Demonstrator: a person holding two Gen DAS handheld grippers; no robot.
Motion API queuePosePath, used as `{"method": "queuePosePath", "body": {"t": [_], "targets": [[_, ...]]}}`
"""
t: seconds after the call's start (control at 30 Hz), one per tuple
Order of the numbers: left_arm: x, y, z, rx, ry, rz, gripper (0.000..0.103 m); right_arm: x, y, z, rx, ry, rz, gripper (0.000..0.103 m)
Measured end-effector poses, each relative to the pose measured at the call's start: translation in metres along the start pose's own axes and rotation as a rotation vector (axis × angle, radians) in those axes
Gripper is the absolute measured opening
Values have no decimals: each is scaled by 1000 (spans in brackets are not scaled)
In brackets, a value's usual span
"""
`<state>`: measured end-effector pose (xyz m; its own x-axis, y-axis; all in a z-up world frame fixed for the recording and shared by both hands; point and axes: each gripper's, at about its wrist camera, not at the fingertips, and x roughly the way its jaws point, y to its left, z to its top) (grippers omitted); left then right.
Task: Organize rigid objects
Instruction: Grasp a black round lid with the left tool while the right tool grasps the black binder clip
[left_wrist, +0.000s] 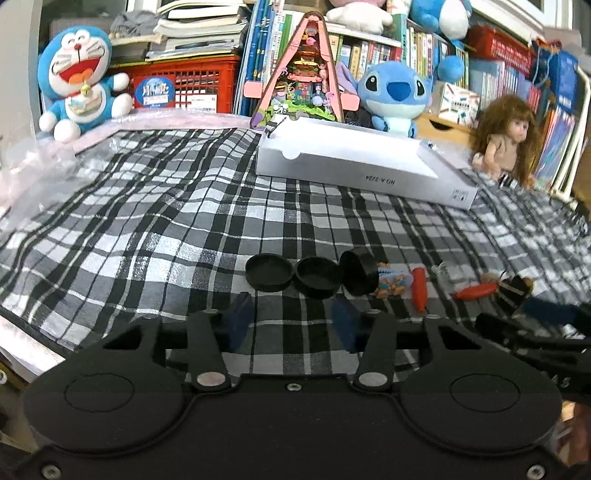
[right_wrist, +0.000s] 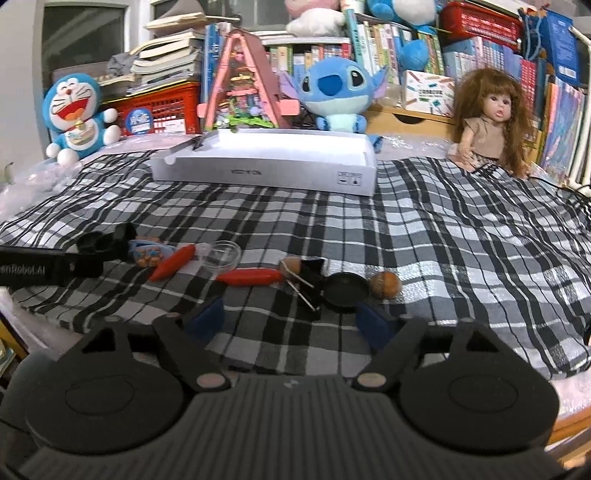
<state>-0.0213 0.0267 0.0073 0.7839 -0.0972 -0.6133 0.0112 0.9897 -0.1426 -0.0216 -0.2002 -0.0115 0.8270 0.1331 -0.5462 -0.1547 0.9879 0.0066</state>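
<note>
Left claw (left_wrist: 291, 321): blue pads apart, nothing between them, hovering over the checked cloth (left_wrist: 147, 229) that covers the worktop. Released. Just ahead of it, a row of three black round lids: one flat (left_wrist: 269, 272), one lying hollow side up (left_wrist: 319, 277), one tipped on its edge (left_wrist: 359, 272). Beside the tipped lid lies a small blue-and-orange trinket (left_wrist: 391, 282), then an orange carrot-shaped piece (left_wrist: 419, 293), then a second orange piece (left_wrist: 475, 291) and a black binder clip (left_wrist: 514, 291).

Right claw (right_wrist: 291, 319): pads wider apart, nothing gripped. Released. Just ahead of its right pad sits a black round lid (right_wrist: 346, 290), touching a brown ball (right_wrist: 385, 285) on its right. The binder clip (right_wrist: 308, 275) lies left of that lid, wire handles pointing towards the claw; a long orange piece (right_wrist: 251, 277) abuts it. Further left: a clear shallow dish (right_wrist: 221, 255) and another orange piece (right_wrist: 173, 263).

Far side of the cloth: an open white box (right_wrist: 266, 177), lying flat, well apart from the small items. Nothing stands between the items and the box. Behind it are a pink triangular model house (right_wrist: 243, 88), a blue Stitch plush (right_wrist: 338, 92), a Doraemon plush (right_wrist: 75, 114), a long-haired doll (right_wrist: 491, 122), a red crate (left_wrist: 192, 86) and shelves of books (right_wrist: 480, 59).
</note>
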Motion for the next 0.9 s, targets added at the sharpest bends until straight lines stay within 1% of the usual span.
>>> {"method": "queuePosePath", "body": {"t": [0.2, 0.33, 0.4, 0.57, 0.73, 0.9], "targets": [[2, 5, 3, 0, -2, 5, 34, -1, 0, 1, -6, -6, -4, 69], [4, 11, 7, -5, -23, 37, 34, 0, -8, 4, 14, -3, -15, 52], [5, 13, 8, 2, -37, 51, 34, 0, -13, 5, 21, -1, -24, 48], [8, 13, 7, 35, -62, 112, 41, 5, -24, 9, 34, 7, -55, 47], [11, 13, 6, 42, -73, 115, 44, 9, -39, 17, 83, -5, -96, 47], [14, 11, 6, 48, -79, 113, 46, 7, -44, 20, 78, -21, -108, 47]]}}
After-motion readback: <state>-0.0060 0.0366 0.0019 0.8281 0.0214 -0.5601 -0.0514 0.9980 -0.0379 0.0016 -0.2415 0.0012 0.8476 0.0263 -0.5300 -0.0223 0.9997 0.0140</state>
